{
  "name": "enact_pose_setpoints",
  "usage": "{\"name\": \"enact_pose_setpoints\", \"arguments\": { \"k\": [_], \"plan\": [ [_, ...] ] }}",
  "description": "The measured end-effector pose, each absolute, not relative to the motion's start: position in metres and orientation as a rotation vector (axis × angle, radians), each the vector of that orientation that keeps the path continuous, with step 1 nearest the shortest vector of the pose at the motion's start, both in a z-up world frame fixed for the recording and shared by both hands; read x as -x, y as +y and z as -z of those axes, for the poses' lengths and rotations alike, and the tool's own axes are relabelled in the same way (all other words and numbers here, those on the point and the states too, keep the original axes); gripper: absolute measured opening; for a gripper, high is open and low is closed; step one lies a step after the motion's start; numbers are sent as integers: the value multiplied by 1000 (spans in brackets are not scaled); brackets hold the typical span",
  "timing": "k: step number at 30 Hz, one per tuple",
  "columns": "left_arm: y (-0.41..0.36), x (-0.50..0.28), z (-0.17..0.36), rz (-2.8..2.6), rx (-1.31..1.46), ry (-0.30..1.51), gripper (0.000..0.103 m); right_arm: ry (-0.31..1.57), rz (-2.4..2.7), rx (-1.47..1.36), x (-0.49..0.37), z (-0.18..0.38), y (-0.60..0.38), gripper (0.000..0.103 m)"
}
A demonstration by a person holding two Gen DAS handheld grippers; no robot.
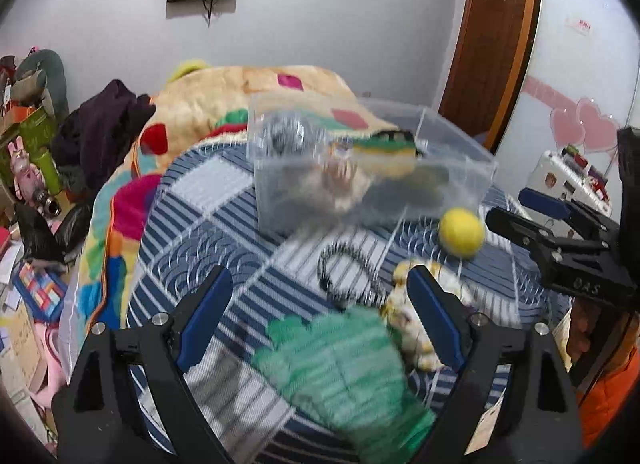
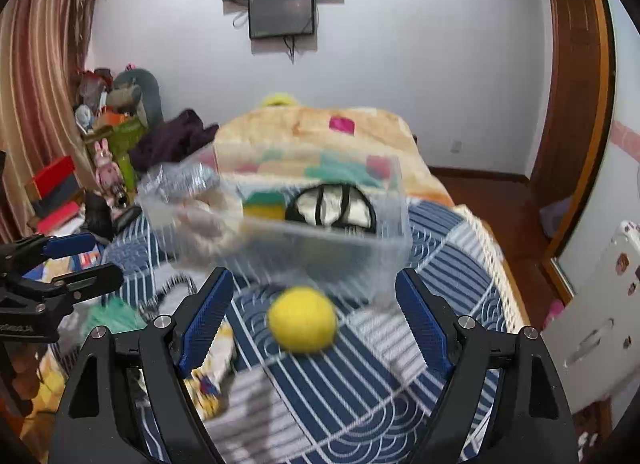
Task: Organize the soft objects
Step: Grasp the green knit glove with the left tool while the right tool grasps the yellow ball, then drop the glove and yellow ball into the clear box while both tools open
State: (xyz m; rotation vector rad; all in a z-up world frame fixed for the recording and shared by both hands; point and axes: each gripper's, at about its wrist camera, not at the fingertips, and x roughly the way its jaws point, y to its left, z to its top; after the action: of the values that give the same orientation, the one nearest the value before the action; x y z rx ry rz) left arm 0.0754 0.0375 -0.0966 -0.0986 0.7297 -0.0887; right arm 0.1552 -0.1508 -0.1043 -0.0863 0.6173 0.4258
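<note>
With both claws spread empty, the left gripper (image 1: pixel 320 316) over the green glove (image 1: pixel 340 368) and the right gripper (image 2: pixel 310 320) around the yellow ball (image 2: pixel 302 319), each is judged ready to be pinched and carried to the clear box (image 1: pixel 452 183) beyond.

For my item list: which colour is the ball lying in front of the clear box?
Yellow; the ball shows best in the right wrist view.

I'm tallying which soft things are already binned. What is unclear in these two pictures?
- Left wrist: items inside the clear bin smear together through its blurred wall.
- Left wrist: green glove is blurred; its cuff runs behind the left hand-held gripper.
- Right wrist: yellow patterned item sits partly behind a finger.
</note>
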Motion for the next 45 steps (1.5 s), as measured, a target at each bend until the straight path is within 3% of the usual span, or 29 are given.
{"name": "enact_pose_setpoints", "arguments": {
  "k": [6, 9, 16, 20, 45],
  "plan": [
    [41, -66, 122, 100, 145, 781, 89, 698, -420, 83, -164, 127, -150, 81],
    [40, -62, 133, 113, 140, 798, 79, 733, -433, 63, -168, 135, -151, 80],
    [35, -50, 130, 141, 124, 769, 49, 769, -477, 41, -166, 141, -152, 40],
    [34, -46, 126, 144, 116, 761, 33, 737, -466, 60, -160, 136, -151, 39],
    [30, -97, 13, 131, 131, 495, 30, 513, -418, 17, -159, 64, -175, 39]
  ]
}}
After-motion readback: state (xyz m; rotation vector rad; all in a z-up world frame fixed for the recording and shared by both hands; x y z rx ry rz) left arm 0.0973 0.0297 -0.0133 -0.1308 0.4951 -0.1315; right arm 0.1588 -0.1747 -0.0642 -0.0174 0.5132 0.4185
